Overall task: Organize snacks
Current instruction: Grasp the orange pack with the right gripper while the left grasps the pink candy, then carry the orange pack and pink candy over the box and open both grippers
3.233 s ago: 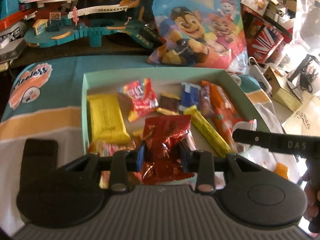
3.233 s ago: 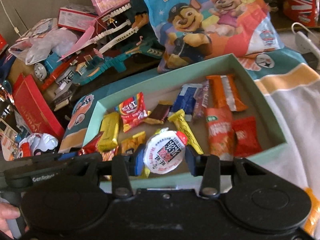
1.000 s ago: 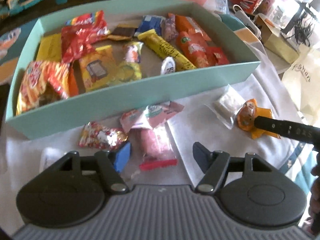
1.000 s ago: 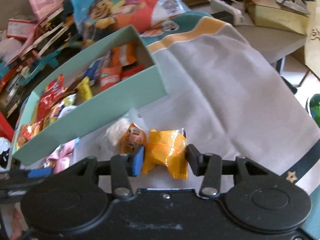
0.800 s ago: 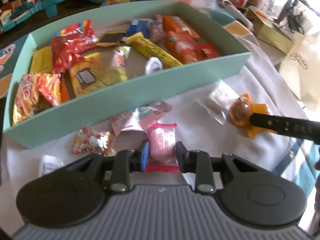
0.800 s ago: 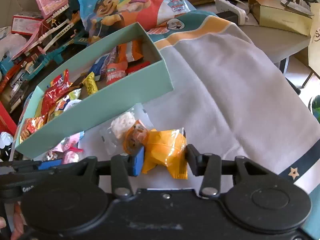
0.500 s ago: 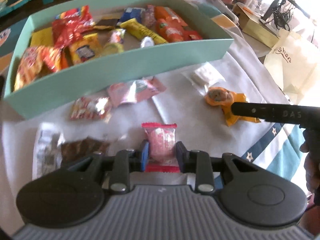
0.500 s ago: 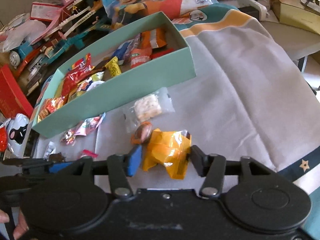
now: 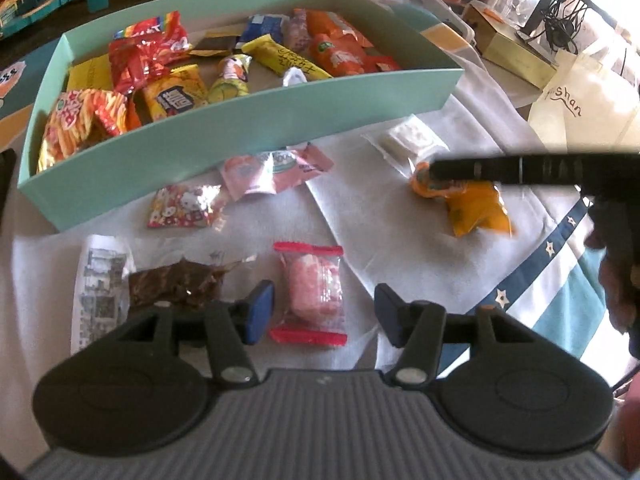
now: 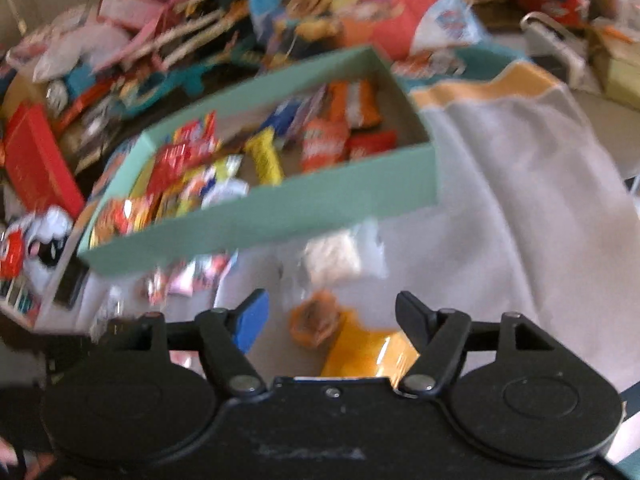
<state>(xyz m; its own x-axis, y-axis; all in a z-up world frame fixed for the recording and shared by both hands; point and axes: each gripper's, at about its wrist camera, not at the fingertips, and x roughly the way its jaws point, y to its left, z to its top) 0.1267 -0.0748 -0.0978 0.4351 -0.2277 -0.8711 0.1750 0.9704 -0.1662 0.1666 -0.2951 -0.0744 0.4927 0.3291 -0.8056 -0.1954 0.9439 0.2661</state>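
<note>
My left gripper (image 9: 324, 312) hovers low over the cloth, its jaws opening. A pink candy packet (image 9: 316, 292) with red ends lies flat between the pads, which do not press on it. My right gripper (image 10: 332, 320) is opening as well. An orange packet (image 10: 360, 344) and a round orange jelly cup (image 10: 316, 316) rest loose on the cloth between its fingers; this view is blurred. A finger (image 9: 500, 168) of that right gripper crosses the left wrist view just above the orange packet (image 9: 476, 208). The teal box (image 9: 240, 128) behind holds several snacks.
On the cloth before the box lie a Hello Kitty packet (image 9: 184, 206), a pink sachet (image 9: 276, 168), a brown snack in clear wrap (image 9: 176, 288) and a white snack bag (image 9: 408, 140). A paper bag (image 9: 580, 108) stands far right. Toys and a cartoon bag (image 10: 360, 4) crowd behind.
The left jaws shut on the pink candy, drew it back from the box, then opened and left it on the cloth. The right jaws opened off the orange packet.
</note>
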